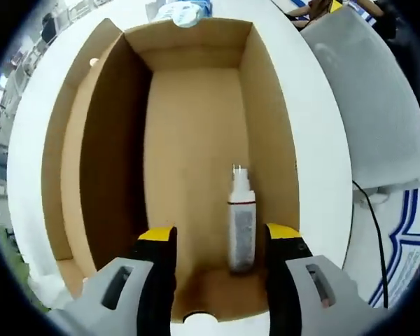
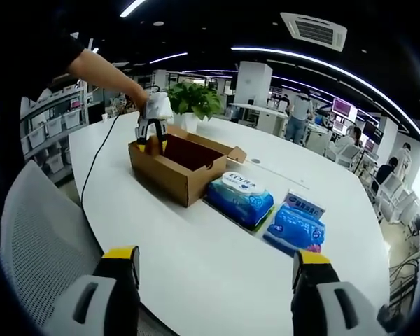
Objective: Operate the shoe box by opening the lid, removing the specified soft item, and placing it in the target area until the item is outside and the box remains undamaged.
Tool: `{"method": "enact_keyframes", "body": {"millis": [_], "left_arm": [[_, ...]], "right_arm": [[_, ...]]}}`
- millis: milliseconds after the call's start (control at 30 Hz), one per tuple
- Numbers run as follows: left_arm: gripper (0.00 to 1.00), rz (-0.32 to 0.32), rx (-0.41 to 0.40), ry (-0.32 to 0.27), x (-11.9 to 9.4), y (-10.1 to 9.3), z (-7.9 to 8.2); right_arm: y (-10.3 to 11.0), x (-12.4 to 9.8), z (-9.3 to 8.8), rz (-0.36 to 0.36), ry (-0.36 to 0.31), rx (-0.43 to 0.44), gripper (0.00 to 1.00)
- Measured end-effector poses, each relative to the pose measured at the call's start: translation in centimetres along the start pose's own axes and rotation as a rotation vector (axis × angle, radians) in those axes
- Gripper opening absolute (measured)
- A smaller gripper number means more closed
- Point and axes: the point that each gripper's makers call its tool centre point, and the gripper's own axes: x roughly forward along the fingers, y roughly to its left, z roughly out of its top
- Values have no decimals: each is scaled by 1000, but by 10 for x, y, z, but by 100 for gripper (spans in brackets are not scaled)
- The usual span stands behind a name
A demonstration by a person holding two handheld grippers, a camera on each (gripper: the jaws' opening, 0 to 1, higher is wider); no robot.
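- Risk: the left gripper (image 1: pixel 220 269) hangs inside the open shoe box (image 1: pixel 189 140); a careless close could pinch the cardboard wall.
- A small grey-and-white item (image 1: pixel 241 224) lies on the box floor between its open jaws, untouched; what it is I cannot tell.
- The right gripper (image 2: pixel 217 280) hovers wide open and empty above the white surface (image 2: pixel 196 259), well apart from the box and two blue tissue packs (image 2: pixel 241 196).

1. A white bench (image 2: pixel 217 259) carries two blue tissue packs: one (image 2: pixel 240 197) sits just beside the cardboard, the other (image 2: pixel 295 227) lies near it.
2. A potted green plant (image 2: pixel 194 101) stands on the bench's far side.
3. A grey mesh chair (image 2: pixel 45 238) stands at the near edge.
4. A black cable (image 2: pixel 96 157) crosses the bench top.
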Motion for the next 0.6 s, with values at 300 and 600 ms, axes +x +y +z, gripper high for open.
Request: {"method": "enact_keyframes", "body": {"millis": [300, 600], "left_arm": [[46, -48, 39, 27, 12, -3, -4], [43, -58, 43, 59, 28, 0, -14]], "right_arm": [[-2, 1, -2, -11, 5, 19, 89], [0, 2, -2, -6, 5, 21, 89]]}}
